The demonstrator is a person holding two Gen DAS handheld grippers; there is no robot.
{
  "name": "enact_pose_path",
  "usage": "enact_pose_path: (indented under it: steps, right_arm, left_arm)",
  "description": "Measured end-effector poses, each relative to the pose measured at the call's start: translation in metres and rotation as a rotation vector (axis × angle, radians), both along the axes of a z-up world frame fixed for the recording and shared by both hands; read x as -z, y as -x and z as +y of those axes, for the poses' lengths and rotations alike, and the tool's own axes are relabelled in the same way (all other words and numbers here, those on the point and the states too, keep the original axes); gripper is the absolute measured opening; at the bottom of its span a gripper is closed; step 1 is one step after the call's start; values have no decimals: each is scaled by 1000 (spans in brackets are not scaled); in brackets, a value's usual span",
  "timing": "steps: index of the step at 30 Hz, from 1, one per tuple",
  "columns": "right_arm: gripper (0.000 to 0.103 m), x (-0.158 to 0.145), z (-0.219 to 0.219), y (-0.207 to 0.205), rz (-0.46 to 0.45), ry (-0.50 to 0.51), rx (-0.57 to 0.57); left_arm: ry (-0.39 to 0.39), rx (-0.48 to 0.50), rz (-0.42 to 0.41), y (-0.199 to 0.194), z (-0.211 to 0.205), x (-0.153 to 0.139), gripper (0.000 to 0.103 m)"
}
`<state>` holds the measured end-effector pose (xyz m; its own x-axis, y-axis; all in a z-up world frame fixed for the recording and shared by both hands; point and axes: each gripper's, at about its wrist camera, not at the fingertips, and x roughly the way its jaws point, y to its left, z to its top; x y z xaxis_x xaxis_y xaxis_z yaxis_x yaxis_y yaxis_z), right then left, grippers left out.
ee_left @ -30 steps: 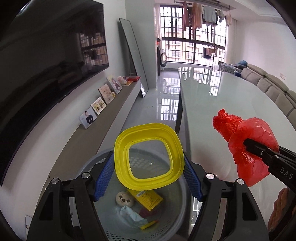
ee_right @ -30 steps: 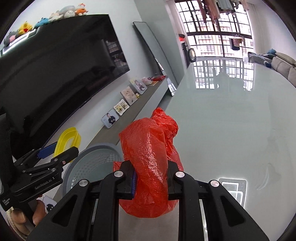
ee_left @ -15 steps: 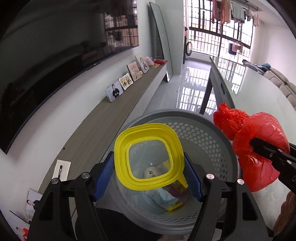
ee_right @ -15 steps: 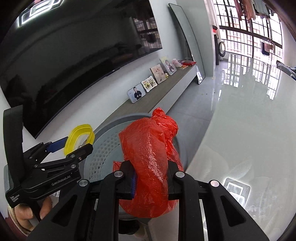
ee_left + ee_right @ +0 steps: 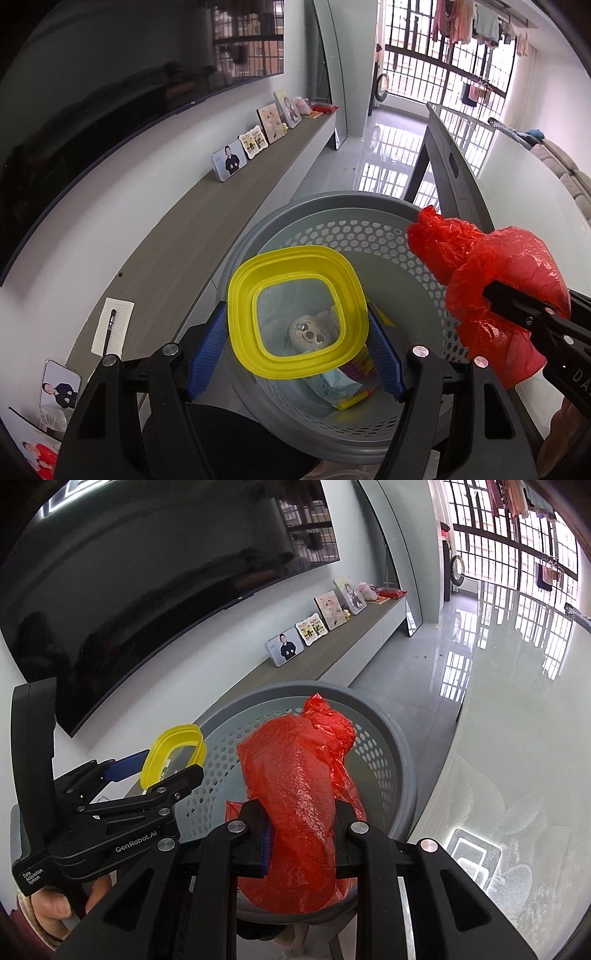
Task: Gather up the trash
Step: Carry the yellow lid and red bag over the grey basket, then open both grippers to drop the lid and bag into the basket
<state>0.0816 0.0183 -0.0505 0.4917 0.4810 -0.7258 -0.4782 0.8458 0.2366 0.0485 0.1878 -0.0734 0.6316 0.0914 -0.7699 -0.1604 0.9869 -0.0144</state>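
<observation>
I count one round grey perforated plastic basket [image 5: 369,236], one yellow-rimmed clear square plastic lid [image 5: 295,314] and one crumpled red plastic bag [image 5: 295,794]. My left gripper [image 5: 295,347] stands about half open, its blue pads [image 5: 205,347] pressed on the lid's two sides, holding it above the basket mouth. My right gripper [image 5: 301,842] is nearly closed, clamping the bag between its fingers over the basket. Four framed photos [image 5: 284,650] stand on the grey shelf [image 5: 177,251].
</observation>
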Motion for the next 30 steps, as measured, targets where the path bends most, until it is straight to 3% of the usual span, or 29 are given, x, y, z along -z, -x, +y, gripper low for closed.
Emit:
enact_pose_path:
  steps: [24, 30]
  right_arm:
    - [21, 12, -1, -7, 30, -5, 27]
    - [32, 12, -5, -9, 32, -18, 39]
  left_arm:
    - [12, 17, 27, -18, -3, 8, 72]
    - [9, 11, 25, -19, -4, 7, 76]
